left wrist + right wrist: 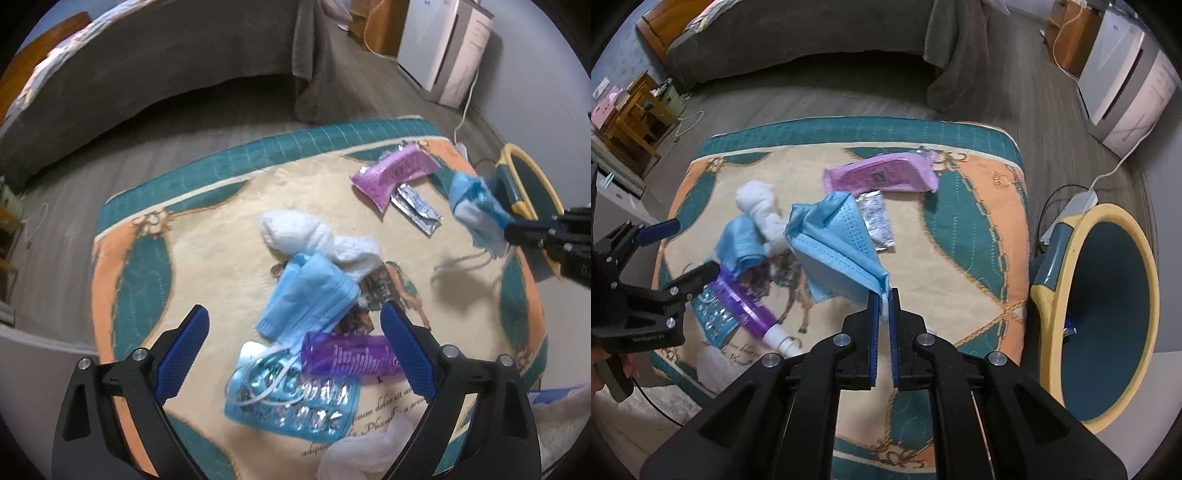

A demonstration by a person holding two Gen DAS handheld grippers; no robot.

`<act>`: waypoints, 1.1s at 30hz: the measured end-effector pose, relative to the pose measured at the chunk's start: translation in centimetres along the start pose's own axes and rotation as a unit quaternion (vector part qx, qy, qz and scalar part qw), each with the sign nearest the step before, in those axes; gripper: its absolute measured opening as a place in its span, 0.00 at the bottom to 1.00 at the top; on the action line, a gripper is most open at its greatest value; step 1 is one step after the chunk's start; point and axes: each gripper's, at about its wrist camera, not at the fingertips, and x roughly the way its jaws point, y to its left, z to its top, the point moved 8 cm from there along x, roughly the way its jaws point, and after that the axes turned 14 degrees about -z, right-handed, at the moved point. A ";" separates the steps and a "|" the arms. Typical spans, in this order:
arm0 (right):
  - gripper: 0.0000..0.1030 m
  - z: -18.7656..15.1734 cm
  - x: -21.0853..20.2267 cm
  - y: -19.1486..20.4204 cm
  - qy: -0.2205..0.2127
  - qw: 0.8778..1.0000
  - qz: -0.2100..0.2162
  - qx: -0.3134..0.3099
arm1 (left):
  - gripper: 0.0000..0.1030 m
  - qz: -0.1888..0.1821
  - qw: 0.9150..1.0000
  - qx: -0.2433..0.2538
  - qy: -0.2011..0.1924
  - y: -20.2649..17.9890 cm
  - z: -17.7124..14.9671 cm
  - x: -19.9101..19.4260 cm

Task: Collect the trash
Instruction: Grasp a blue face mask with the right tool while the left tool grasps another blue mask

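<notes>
My right gripper (885,291) is shut on a blue face mask (836,243), which hangs lifted above the rug; the left wrist view shows this held mask (476,210) at the right. My left gripper (293,314) stands open above a second blue mask (310,295), a purple bottle (347,356) and a blue blister pack (295,398). A white wad of tissue (314,236) lies behind them. Further back lie a pink wrapper (395,171) and a silver foil packet (415,208). The yellow-rimmed bin (1108,314) stands right of the rug.
The trash lies on a teal, orange and cream rug (979,206) on grey wood floor. A grey-draped bed (812,40) runs along the back. A white appliance (1123,85) with cables stands at the back right, wooden furniture (631,118) at the left.
</notes>
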 end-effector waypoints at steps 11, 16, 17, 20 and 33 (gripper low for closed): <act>0.04 1.7 2.2 -1.0 0.012 1.000 -0.003 0.007 | 0.84 0.011 0.998 0.034 0.050 0.3 0.1 3.6; 0.04 2.1 3.1 -1.1 0.020 1.000 -0.001 0.007 | 0.50 0.002 0.996 0.043 0.076 0.1 -0.1 4.7; 0.04 2.1 3.3 -1.2 0.021 1.000 -0.001 0.007 | 0.44 -0.002 0.996 0.047 0.077 -0.1 0.0 4.7; 0.04 2.2 3.4 -1.5 0.024 1.000 0.002 0.012 | 0.24 -0.010 0.996 0.059 0.069 -0.7 0.8 4.0; 0.04 3.6 0.3 -3.9 -0.018 0.998 0.018 0.061 | 0.16 -0.043 0.997 0.049 -0.043 -2.9 6.1 -2.5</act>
